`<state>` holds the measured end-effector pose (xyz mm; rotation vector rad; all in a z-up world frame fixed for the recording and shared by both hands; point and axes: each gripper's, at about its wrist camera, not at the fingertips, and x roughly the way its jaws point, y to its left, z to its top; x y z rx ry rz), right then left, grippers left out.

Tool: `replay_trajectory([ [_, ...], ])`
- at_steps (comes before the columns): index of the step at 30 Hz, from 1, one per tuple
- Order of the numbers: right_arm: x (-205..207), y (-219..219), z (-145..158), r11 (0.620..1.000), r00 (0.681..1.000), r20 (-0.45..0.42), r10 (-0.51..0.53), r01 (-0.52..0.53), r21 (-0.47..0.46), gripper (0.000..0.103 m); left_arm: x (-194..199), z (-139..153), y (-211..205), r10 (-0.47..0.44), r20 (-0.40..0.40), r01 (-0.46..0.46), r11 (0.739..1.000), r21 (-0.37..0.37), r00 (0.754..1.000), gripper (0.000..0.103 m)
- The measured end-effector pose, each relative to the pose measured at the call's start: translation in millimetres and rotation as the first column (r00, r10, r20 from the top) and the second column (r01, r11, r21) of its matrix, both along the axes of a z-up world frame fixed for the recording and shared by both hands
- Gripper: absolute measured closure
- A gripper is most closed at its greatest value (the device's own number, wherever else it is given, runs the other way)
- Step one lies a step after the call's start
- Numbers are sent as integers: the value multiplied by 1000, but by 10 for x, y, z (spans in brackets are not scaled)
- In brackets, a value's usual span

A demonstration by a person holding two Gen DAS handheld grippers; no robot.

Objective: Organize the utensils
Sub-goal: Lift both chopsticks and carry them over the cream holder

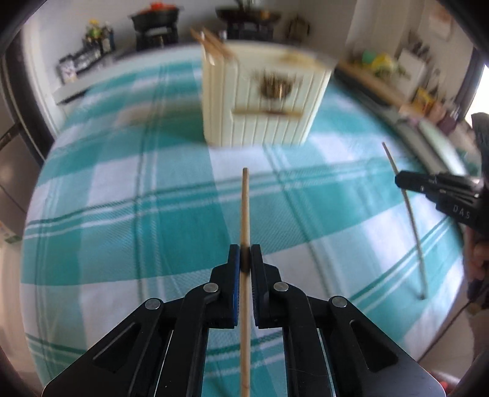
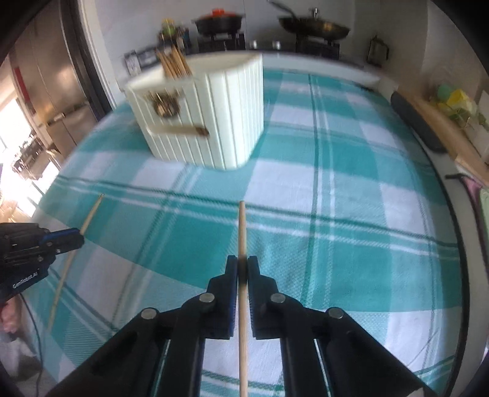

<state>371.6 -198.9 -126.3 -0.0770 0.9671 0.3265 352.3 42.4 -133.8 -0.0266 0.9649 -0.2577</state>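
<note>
My left gripper [image 1: 245, 248] is shut on a wooden chopstick [image 1: 245, 207] that runs straight ahead between its pads, above the checked cloth. My right gripper [image 2: 241, 260] is shut on a second chopstick [image 2: 241, 229] in the same way. Each view shows the other gripper at its side: the right gripper [image 1: 397, 180] with its chopstick [image 1: 412, 220], the left gripper [image 2: 81, 239] with its chopstick [image 2: 68, 262]. Ahead stands a cream ribbed utensil holder [image 1: 269, 100] [image 2: 207, 122] with several chopsticks [image 2: 172, 62] upright in one compartment.
A teal and white checked cloth [image 2: 336, 213] covers the table. Behind it a counter holds a stove with a black pot [image 2: 218, 20] and a pan [image 2: 314, 26]. A wooden board [image 2: 443, 128] and small items line the right edge.
</note>
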Motion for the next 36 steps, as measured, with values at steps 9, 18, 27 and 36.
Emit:
replay_trajectory([
  [9,-582,-70,775,997,975,219,30,-46,68,96,-459,701,215,13,210,12,993,-117,978,98],
  [18,-663,-37,1093,994,931,364,14,-52,97,97,-509,905,312,55,273,-10,987,-163,960,98],
  [27,-504,6,1288,992,924,382,21,-66,104,97,-426,1005,381,50,280,-6,987,-158,959,98],
  [36,-290,-1,1231,994,944,329,27,-62,94,96,-304,992,340,29,266,1,994,-114,963,98],
])
